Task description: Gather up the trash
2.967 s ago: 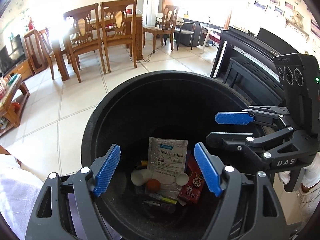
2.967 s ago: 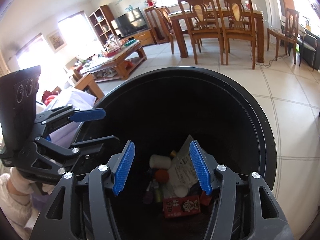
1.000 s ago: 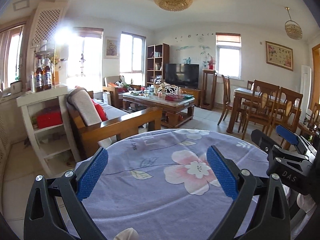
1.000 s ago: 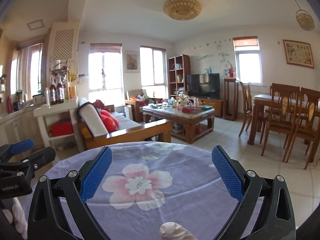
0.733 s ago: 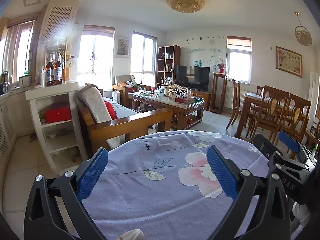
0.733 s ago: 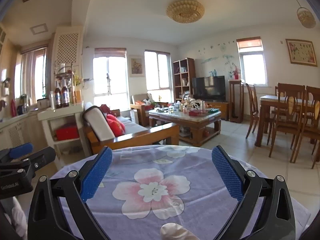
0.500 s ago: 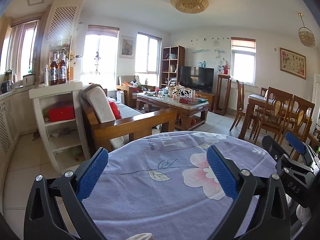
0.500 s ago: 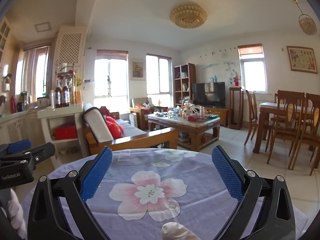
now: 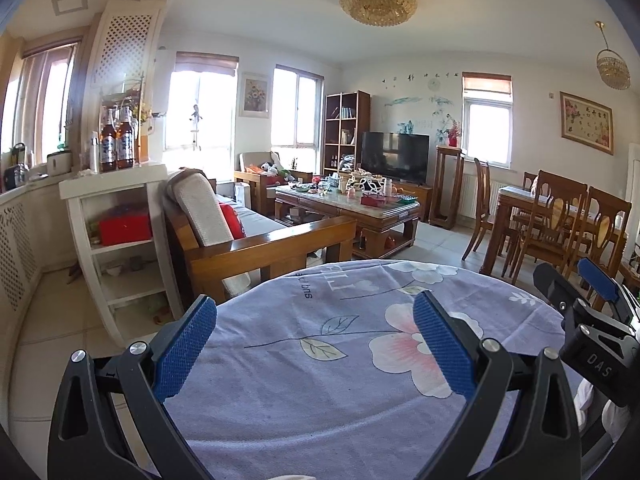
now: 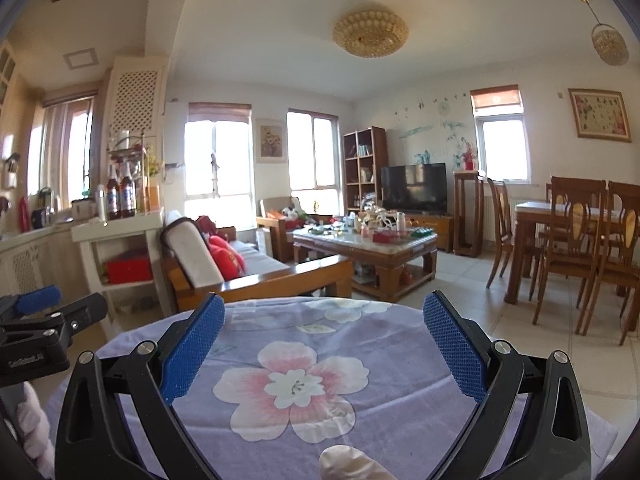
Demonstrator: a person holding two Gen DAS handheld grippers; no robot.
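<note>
Both wrist views look level across the near floral cloth toward the television at 12 o'clock.

A pale crumpled object at the bottom edge of the right wrist view is cut off, so what it is cannot be told. In the left wrist view only a sliver of it shows. The coffee table clutter is too small to identify.

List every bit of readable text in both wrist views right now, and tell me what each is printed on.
"DAS": on the right tool's black body, seen in the left wrist view.
Print on the left tool's body, right wrist view: blurred, unreadable.
Dark lettering on the purple floral cloth, far edge: upside down, not legible.
Beer bottle labels: too small.
</note>
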